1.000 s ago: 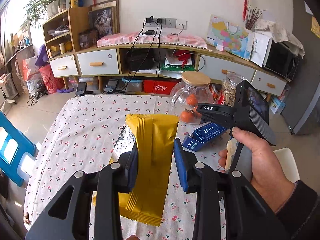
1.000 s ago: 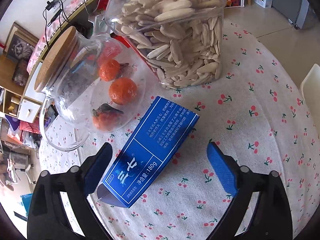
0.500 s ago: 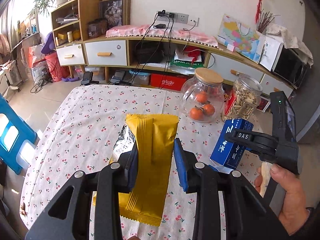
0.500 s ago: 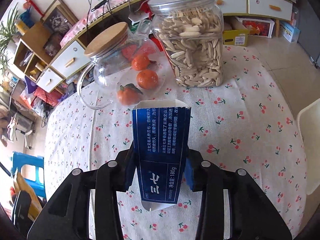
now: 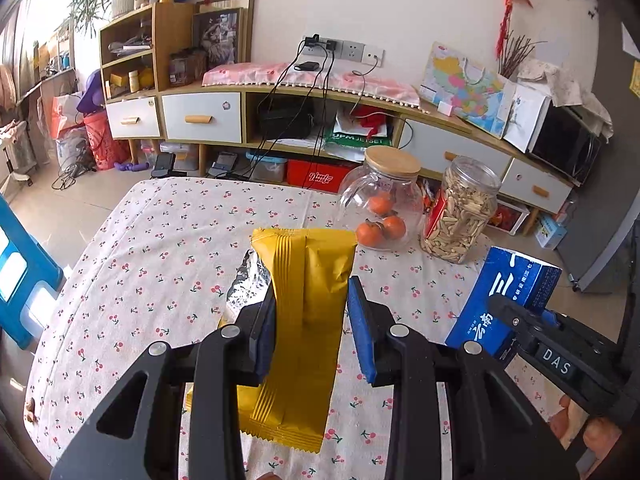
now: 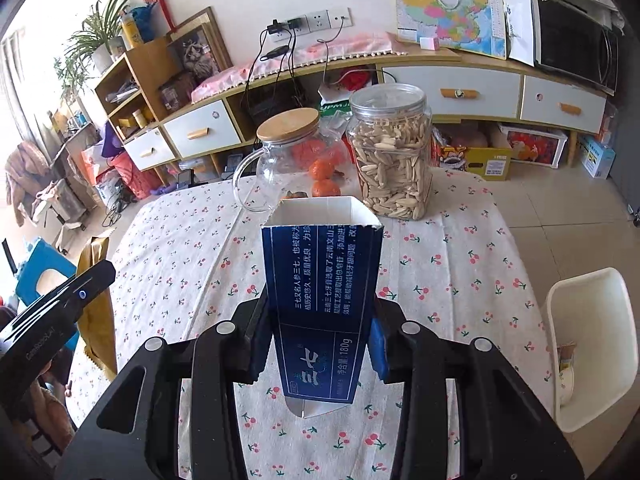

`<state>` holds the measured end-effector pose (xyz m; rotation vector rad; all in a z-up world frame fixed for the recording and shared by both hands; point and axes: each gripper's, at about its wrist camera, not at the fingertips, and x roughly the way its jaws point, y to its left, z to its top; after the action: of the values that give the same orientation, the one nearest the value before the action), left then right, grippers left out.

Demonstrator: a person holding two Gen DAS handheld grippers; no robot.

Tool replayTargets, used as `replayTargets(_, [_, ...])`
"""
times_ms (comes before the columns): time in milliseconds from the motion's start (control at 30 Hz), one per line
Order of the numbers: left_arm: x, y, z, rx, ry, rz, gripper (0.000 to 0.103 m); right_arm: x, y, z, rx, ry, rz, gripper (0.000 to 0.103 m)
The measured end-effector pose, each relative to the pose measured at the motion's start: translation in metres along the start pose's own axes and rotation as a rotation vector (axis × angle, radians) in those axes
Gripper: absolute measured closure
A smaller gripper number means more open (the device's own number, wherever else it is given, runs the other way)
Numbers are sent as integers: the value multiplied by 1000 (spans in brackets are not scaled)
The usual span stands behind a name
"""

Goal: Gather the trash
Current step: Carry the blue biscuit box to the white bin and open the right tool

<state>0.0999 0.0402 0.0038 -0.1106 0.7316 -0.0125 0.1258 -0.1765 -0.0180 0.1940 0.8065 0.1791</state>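
Note:
My left gripper is shut on a yellow snack wrapper with a silver inside, held above the cherry-print tablecloth. My right gripper is shut on an open blue carton and holds it up above the table. In the left wrist view the carton and the right gripper show at the right. In the right wrist view the wrapper and the left gripper show at the left edge. A white bin with some trash inside stands right of the table.
A glass jug with oranges and a plastic jar of seeds stand at the table's far edge. Behind is a long sideboard with drawers and cables. A blue stool stands left of the table.
My right gripper closed on the blue carton, lifted it off the table and drew back toward me. My left gripper kept holding the yellow wrapper.

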Motion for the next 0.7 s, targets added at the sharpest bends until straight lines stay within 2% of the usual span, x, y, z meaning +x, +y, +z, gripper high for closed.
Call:
replayTargets(133, [-5,-7,-6,-6,-4,-31,70,-20,-13,-5,-7,-42,0,66])
replayTargets(400, [-20,-37,-6,16,-55,-33,70,-56,-50,-8,-2,-123,-56,66])
replayTargets(700, [-19,-93,-8,60,-44,-86,70,-87,-112,-8,10,-217,-213,66])
